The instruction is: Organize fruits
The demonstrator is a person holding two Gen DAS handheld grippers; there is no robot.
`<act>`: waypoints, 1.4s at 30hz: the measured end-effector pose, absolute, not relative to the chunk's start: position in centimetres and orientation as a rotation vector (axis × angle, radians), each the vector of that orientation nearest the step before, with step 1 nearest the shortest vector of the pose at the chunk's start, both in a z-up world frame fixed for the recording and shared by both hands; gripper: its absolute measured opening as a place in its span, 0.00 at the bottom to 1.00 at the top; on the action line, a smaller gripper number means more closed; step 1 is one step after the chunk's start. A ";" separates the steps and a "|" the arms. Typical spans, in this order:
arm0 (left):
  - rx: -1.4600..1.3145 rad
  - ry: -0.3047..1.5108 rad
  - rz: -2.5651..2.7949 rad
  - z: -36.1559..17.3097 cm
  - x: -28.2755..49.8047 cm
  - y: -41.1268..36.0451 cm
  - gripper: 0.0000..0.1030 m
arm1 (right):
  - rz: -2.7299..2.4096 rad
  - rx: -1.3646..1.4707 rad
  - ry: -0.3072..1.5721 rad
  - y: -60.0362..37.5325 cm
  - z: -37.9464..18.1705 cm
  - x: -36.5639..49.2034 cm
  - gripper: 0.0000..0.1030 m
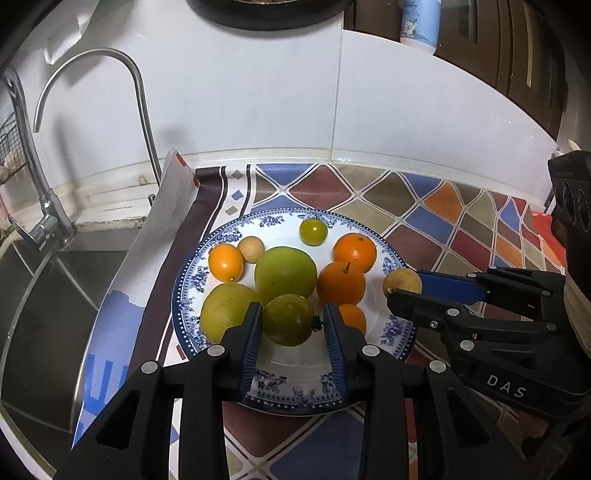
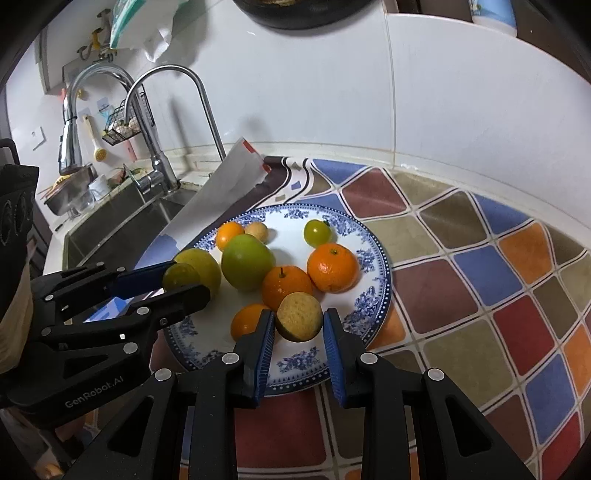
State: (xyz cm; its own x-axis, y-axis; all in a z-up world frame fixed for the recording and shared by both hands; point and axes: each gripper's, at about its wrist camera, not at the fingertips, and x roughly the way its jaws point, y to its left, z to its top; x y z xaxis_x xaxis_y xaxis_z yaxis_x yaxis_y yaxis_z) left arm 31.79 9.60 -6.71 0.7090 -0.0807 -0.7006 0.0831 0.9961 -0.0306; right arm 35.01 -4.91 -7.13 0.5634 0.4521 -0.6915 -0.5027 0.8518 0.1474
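1. Over plate (image 1: 184, 291): left gripper (image 1: 291, 325) clamped on green tomato (image 1: 288, 319), right gripper (image 2: 299, 325) clamped on tan fruit (image 2: 299, 315).
2. Step: placing both onto plate, probably.
3. Next: lower to bare spot, release without nudging oranges (image 2: 332, 267).

Curved steel faucet (image 1: 110, 92) arches over the sink (image 1: 55, 295), a patterned mat (image 2: 480, 277) covers the counter, white tiles (image 1: 258, 92) behind, and a white bottle (image 1: 421, 24), label unreadable, sits up on the ledge.
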 end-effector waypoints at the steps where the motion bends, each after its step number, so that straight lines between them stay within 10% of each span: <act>1: 0.003 0.779 -0.092 -6.8 31.9 9.6 0.33 | 0.562 -0.068 0.794 -4.9 -7.2 35.1 0.27; 42: 0.068 0.507 -0.047 2.3 14.8 5.7 0.87 | 0.273 -0.023 0.544 -11.7 2.2 16.7 0.63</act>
State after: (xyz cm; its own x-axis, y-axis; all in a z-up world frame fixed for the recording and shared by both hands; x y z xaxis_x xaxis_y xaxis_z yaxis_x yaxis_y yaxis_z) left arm 14.84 5.68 2.34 0.8731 -0.0279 -0.4867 0.0616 0.9967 0.0534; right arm 16.69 -11.70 2.20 0.8203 0.2505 -0.5142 -0.2626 0.9636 0.0505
